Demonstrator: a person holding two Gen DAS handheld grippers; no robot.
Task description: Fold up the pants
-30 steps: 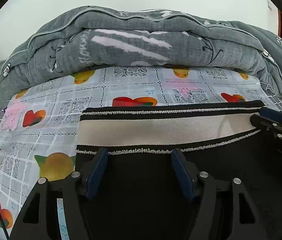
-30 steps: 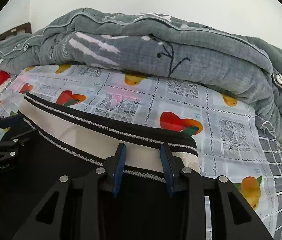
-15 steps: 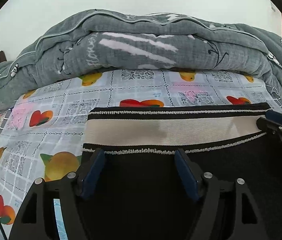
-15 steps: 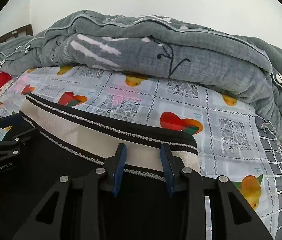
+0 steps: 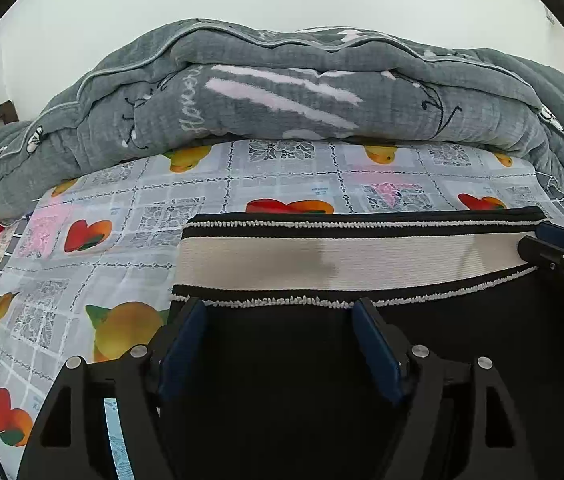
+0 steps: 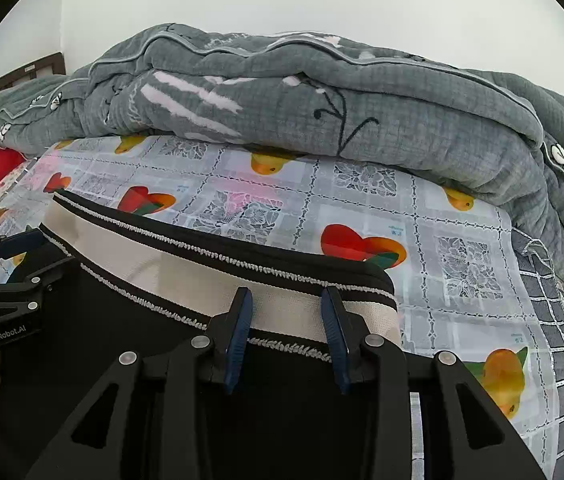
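While the fruit-printed plastic bed cover (image 5: pixel 130 216) serves as the work surface, one bulky grey quilted blanket (image 5: pixel 301 92) sits heaped along the far side, likely pushed back to free room. One pair of black pants with a cream ribbed waistband (image 5: pixel 321 260) lies flat on the near middle of the cover, waistband far. Two grippers flank it: left gripper (image 5: pixel 278 344) at the left end, blue pads wide apart; right gripper (image 6: pixel 285 336) at the right end, parted over the band. Neither pinches cloth, judged poised for grasping.
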